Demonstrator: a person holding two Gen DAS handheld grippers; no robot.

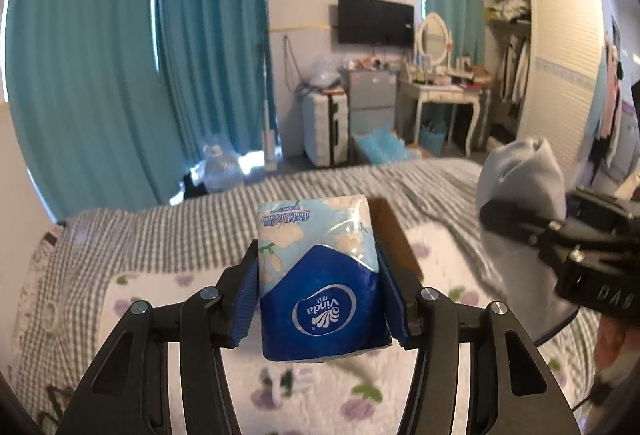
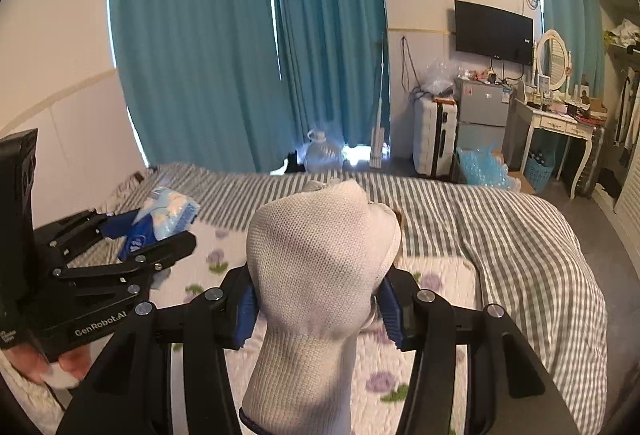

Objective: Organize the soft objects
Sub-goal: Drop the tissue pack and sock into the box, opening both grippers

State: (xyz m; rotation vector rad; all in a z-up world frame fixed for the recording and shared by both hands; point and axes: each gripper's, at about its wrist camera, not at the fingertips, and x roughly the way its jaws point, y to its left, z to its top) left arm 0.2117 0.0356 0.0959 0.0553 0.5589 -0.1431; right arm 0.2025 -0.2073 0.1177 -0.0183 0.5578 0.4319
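My left gripper (image 1: 320, 299) is shut on a blue and white Vinda tissue pack (image 1: 320, 275) and holds it above the bed. The same pack (image 2: 164, 219) and left gripper (image 2: 132, 247) show at the left of the right wrist view. My right gripper (image 2: 316, 299) is shut on a white mesh sock (image 2: 316, 267), bunched between the blue pads and held above the bed. The sock (image 1: 520, 183) and right gripper (image 1: 560, 235) also show at the right of the left wrist view. A brown cardboard edge (image 1: 390, 231) shows just behind the tissue pack.
Below lies a bed with a grey checked cover (image 2: 500, 235) and a white floral quilt (image 2: 432, 287). Teal curtains (image 2: 200, 55), a white suitcase (image 2: 434, 135), a small fridge (image 2: 482, 115) and a dressing table (image 2: 560, 127) stand beyond the bed's far edge.
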